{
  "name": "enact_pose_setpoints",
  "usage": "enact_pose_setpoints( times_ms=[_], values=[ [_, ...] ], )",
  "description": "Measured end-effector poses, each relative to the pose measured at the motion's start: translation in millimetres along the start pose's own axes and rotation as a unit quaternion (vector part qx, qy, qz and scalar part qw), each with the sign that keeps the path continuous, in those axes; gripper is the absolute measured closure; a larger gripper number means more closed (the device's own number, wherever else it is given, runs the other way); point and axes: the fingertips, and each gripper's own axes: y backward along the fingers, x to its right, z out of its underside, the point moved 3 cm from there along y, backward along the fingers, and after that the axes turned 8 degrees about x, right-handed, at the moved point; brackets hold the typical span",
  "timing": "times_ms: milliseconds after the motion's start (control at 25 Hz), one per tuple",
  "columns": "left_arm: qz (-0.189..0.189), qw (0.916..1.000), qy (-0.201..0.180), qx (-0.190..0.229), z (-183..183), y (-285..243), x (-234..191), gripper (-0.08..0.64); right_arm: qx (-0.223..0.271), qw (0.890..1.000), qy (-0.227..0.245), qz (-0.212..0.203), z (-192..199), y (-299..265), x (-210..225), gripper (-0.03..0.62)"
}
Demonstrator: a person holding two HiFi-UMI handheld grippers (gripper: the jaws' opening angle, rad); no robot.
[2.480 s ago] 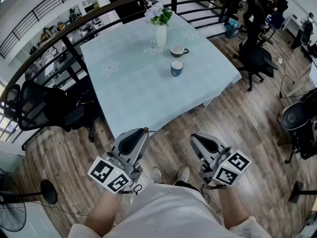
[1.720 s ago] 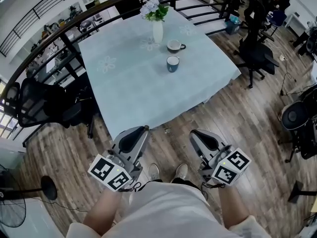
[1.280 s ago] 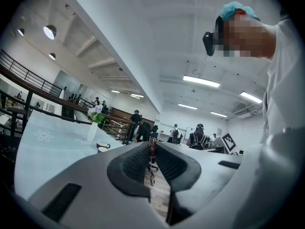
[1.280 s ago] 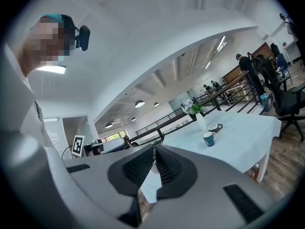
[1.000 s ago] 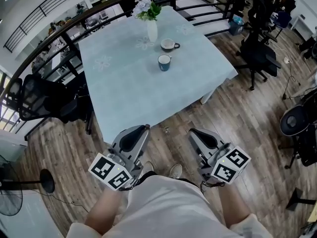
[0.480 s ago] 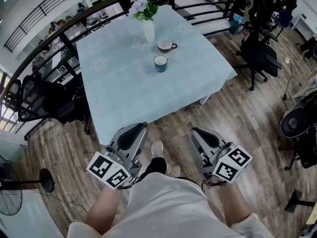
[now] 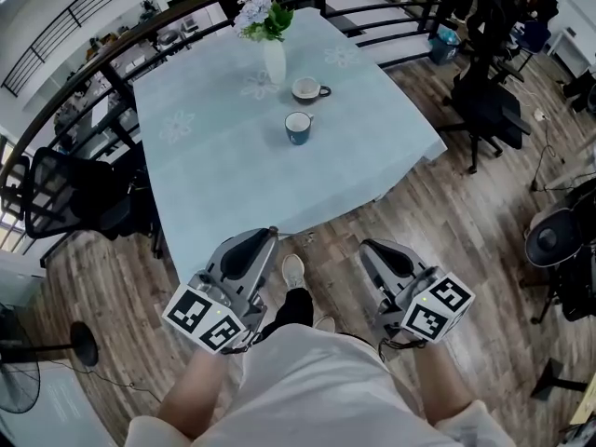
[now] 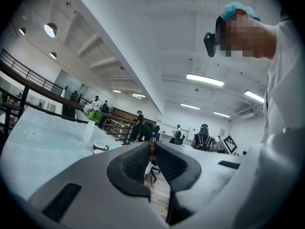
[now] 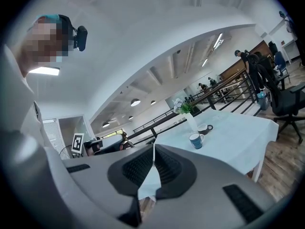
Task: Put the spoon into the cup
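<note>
A blue cup (image 7: 298, 128) stands on the pale blue tablecloth (image 7: 214, 166), far ahead of both grippers; the right gripper view has it too (image 9: 196, 140). Behind it sits a white cup on a saucer (image 7: 307, 89). My left gripper (image 7: 267, 239) hangs over the wooden floor short of the table's near edge. In the left gripper view its jaws (image 8: 152, 148) are shut on a thin brown thing, the spoon (image 8: 152, 143), of which only the tip shows. My right gripper (image 7: 370, 250) is level with it, jaws (image 9: 153, 149) shut with nothing between them.
A white vase with flowers (image 7: 273, 61) stands behind the cups. Black office chairs flank the table at left (image 7: 70, 194) and right (image 7: 484, 110). A dark railing (image 7: 121, 49) runs behind the table. My shoe (image 7: 292, 270) is on the floor between the grippers.
The person has stepped towards the table, which now lies nearer and lower in the head view. Both grippers keep their pose in front of the body, jaws unchanged.
</note>
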Motion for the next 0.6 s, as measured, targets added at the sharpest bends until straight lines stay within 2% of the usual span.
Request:
enact_pose_setpoints(
  times_ms=[360,600],
  values=[
    [-0.009,0.9999,0.01,-0.008,3,-34,-63,0.506,-0.014,1.0,-0.01,0.003,-1,-65,37,0.569],
    [-0.011,0.9997,0.019,-0.013,-18,-57,-123,0.506,-0.022,1.0,-0.017,0.013,-13,-126,49,0.569]
  ],
)
